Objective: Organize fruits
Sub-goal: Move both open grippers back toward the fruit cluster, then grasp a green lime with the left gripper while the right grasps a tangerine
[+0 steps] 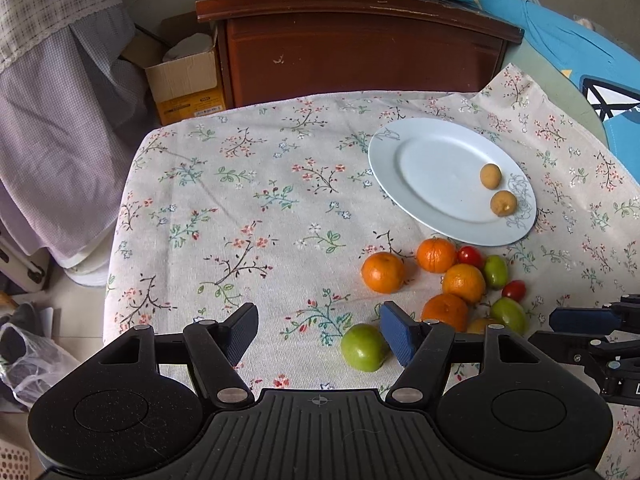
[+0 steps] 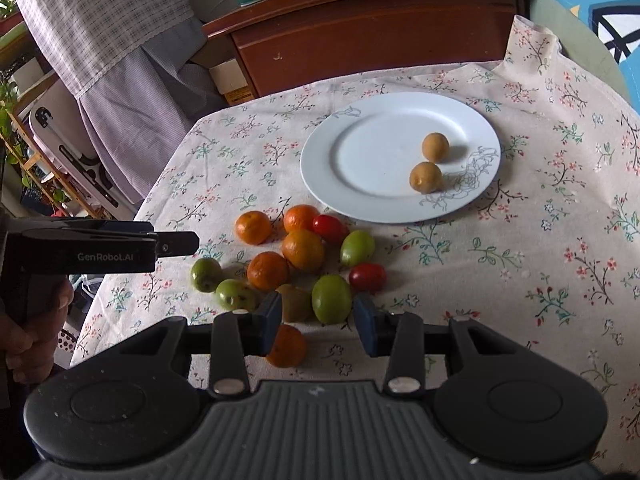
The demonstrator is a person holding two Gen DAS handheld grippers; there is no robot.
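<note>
A floral tablecloth [image 2: 520, 272] covers the table, with loose fruit heaped near the front edge and a plate further back. Nearest, in the right wrist view, the right gripper [image 2: 318, 322] hangs just above the cloth with its fingers apart and nothing pressed between them; a green plum-like fruit [image 2: 331, 298] and a duller brownish one [image 2: 295, 302] show in the gap just beyond the tips, and an orange mandarin [image 2: 287, 346] lies beneath the left pad. The left gripper [image 1: 318, 334] also has its fingers apart and empty, over bare cloth, with a lone green fruit [image 1: 364, 347] just inside its right pad. Behind sit the pile of mandarins [image 2: 302, 250], more green fruits, and two cherry tomatoes [image 2: 367, 277]. These all look light, round and smooth, so likely to roll or squirt from a pinch; the tomatoes seem soft-skinned and want the gentlest squeeze. Taking each across its widest middle, one at a time from the pile's edge, seems safest. Further back, the pale blue plate [image 2: 360, 184] holds two small tan fruits [image 2: 426, 176], perhaps longans, near its right side. Only the right view shows the nearest mandarin and the person's hand [image 2: 32, 332] on the left handle; only the left view shows the open cardboard box [image 1: 188, 84] on the floor by the wooden cabinet [image 1: 360, 52].
</note>
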